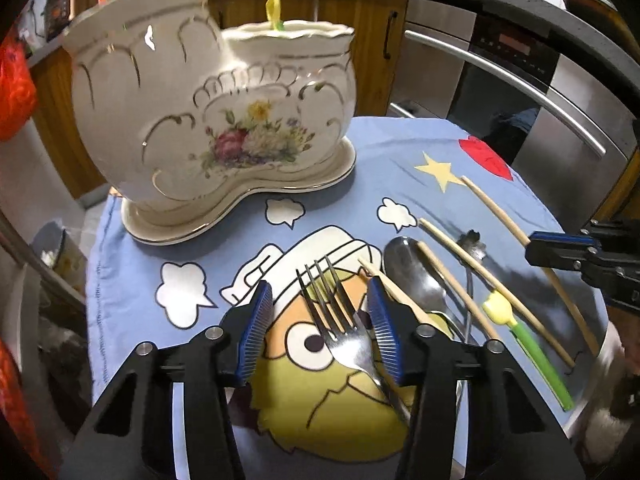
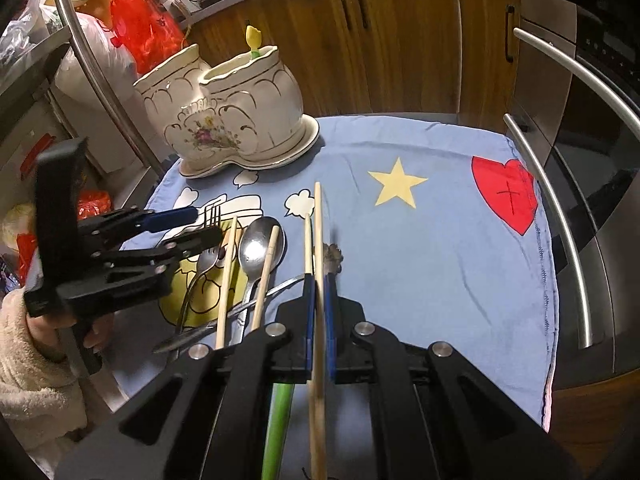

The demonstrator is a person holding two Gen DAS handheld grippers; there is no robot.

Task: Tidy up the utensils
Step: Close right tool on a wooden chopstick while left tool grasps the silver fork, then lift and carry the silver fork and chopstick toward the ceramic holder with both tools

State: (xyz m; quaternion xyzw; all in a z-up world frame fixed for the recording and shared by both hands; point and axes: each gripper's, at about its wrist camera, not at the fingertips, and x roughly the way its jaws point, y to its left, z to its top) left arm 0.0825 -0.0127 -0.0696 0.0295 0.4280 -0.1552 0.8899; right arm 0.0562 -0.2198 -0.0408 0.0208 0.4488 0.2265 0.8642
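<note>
Kitchen cabinets are seen behind a cloth-covered desk [image 1: 132,240]. A stiff, slippery fork [image 1: 340,332] is straddled, seemingly ungripped, by the left hand-held gripper [image 1: 320,328]; a chopstick [image 2: 318,280] is clenched by the right hand-held gripper [image 2: 318,320].

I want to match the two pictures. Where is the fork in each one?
Left wrist view: the fork lies bottom centre, between the left tool's open fingers.
Right wrist view: the fork is left of centre, partly behind the left tool.
Shared landmark: the white flowered holder.

Bare cloth [image 2: 420,248] right; ceramic holder [image 2: 224,120] far left
</note>
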